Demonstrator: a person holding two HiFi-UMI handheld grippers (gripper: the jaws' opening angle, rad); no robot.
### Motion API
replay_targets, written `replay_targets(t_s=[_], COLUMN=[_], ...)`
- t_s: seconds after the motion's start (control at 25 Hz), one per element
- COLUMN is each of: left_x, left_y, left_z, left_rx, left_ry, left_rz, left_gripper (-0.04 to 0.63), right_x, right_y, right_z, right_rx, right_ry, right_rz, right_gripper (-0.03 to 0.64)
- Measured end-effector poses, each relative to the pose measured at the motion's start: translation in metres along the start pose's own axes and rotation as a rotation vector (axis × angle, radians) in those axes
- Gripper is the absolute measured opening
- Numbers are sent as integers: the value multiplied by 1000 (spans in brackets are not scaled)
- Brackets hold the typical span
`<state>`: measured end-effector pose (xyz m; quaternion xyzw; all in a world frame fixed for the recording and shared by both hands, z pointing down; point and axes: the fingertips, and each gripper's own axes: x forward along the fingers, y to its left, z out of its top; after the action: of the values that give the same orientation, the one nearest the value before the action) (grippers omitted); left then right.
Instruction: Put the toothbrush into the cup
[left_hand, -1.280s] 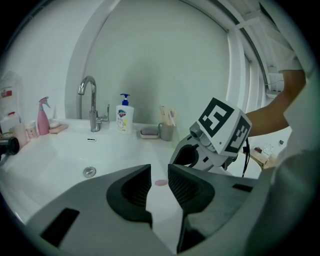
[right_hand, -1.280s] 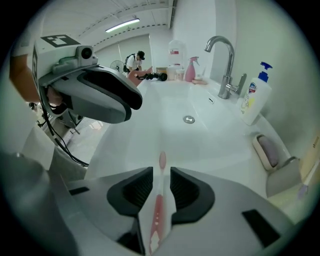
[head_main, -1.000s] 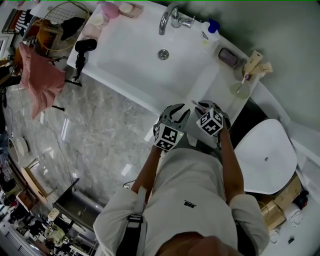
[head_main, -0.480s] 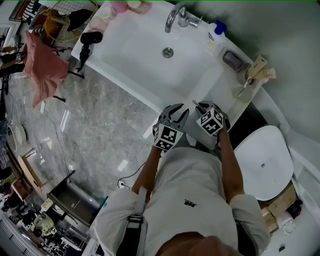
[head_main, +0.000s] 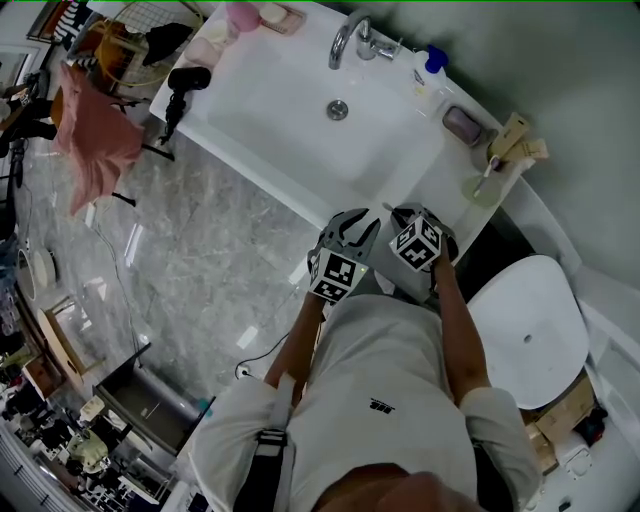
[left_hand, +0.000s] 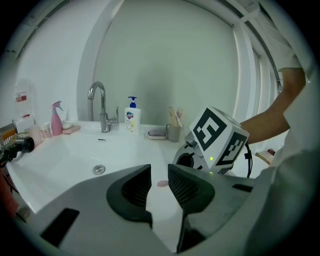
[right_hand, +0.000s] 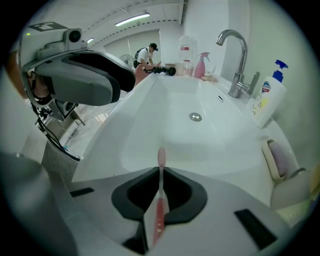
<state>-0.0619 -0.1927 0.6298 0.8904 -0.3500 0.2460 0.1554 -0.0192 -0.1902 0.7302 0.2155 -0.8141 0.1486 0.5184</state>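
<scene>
Right claw (right_hand: 159, 171) has just been closing and is now pinched on the pink toothbrush (right_hand: 159, 197). The brush's long axis runs along the claw's own pointing line, head sticking out past the tips toward the sink (right_hand: 165, 107), handle trailing back under the claw. Can't tell if it's off the worktop (head_main: 425, 175) yet.

Cup (head_main: 484, 189) stands on the worktop right of the sink. From the right claw that's off to the right and further back, well apart. It looks like there's already a brush in it.

Right claw is the nearer one; left claw (left_hand: 159, 172) sits on the far side from the cup, jaws narrowly apart, nothing in them.

So the move looks like a swing right plus a re-aim: the brush currently points at the basin, not the cup.
</scene>
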Motion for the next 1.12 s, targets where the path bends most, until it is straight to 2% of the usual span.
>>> replay_targets(t_s=[0.56,0.88,1.12], left_x=[-4,-1,7], left_y=[-5,-8,-12], left_z=[11,21,33], left_rx=[32,42,63], left_ry=[-14,-8,-44], left_rz=[6,-12,-40], left_gripper=[103,101,103], right_x=[-18,-43,-70], right_y=[-7,-21,-37], right_z=[2,1,3], right_rx=[47,109,171], right_ry=[-74,-138,-216], right_rz=[-50,-115,-176], right_gripper=[46,46,46])
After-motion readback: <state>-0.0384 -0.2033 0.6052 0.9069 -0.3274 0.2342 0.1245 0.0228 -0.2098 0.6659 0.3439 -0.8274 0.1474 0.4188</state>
